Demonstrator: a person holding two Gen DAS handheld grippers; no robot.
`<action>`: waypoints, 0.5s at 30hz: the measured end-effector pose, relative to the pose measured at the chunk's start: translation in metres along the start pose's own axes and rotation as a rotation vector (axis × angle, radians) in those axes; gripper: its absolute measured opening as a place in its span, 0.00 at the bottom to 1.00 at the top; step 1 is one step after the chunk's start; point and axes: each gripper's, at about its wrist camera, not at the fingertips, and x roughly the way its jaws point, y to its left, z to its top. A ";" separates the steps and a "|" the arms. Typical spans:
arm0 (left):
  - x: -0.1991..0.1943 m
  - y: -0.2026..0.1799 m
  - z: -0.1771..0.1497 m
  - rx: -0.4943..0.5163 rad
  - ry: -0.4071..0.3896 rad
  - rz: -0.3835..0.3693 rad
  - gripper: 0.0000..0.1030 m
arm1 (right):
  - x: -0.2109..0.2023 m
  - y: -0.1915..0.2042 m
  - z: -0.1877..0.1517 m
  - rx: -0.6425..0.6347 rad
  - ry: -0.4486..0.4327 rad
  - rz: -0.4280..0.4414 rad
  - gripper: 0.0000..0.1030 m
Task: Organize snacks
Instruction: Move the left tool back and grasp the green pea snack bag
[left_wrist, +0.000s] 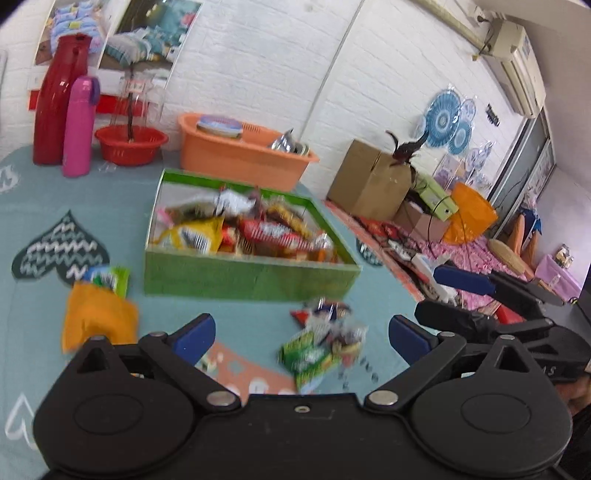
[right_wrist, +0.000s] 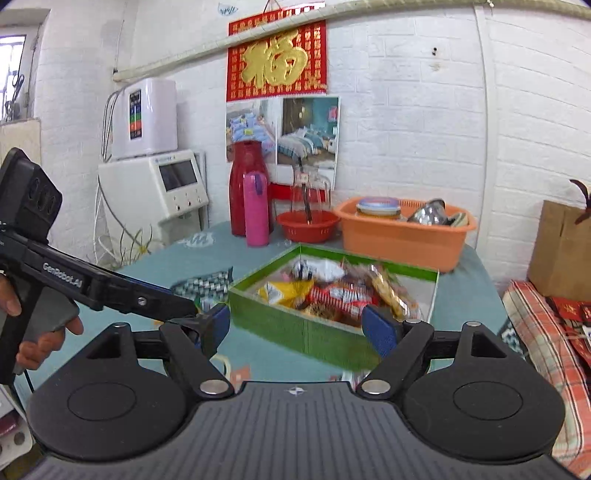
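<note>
A green box (left_wrist: 251, 275) full of snack packets stands on the teal table; it also shows in the right wrist view (right_wrist: 306, 328). Loose snacks lie in front of it: a green packet (left_wrist: 306, 358) with a small clear packet (left_wrist: 332, 314) beside it, an orange packet (left_wrist: 98, 319) and a green-blue packet (left_wrist: 109, 278) at the left. My left gripper (left_wrist: 301, 334) is open and empty above the loose green packet. My right gripper (right_wrist: 295, 325) is open and empty in front of the box; it shows at the right in the left wrist view (left_wrist: 458, 295).
At the back of the table stand a red jug (left_wrist: 59, 99), a pink bottle (left_wrist: 79, 125), a red basket (left_wrist: 131, 144) and an orange tub (left_wrist: 240, 151). A cardboard box (left_wrist: 369, 181) and clutter lie beyond the table's right edge.
</note>
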 end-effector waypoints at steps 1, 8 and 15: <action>0.001 0.001 -0.009 -0.004 0.010 0.009 1.00 | 0.001 0.001 -0.007 -0.003 0.015 0.001 1.00; 0.018 0.013 -0.043 -0.076 0.068 -0.013 1.00 | 0.023 0.009 -0.053 0.005 0.122 0.011 1.00; 0.054 0.008 -0.032 -0.108 0.073 -0.075 1.00 | 0.033 0.003 -0.075 0.037 0.195 0.030 0.98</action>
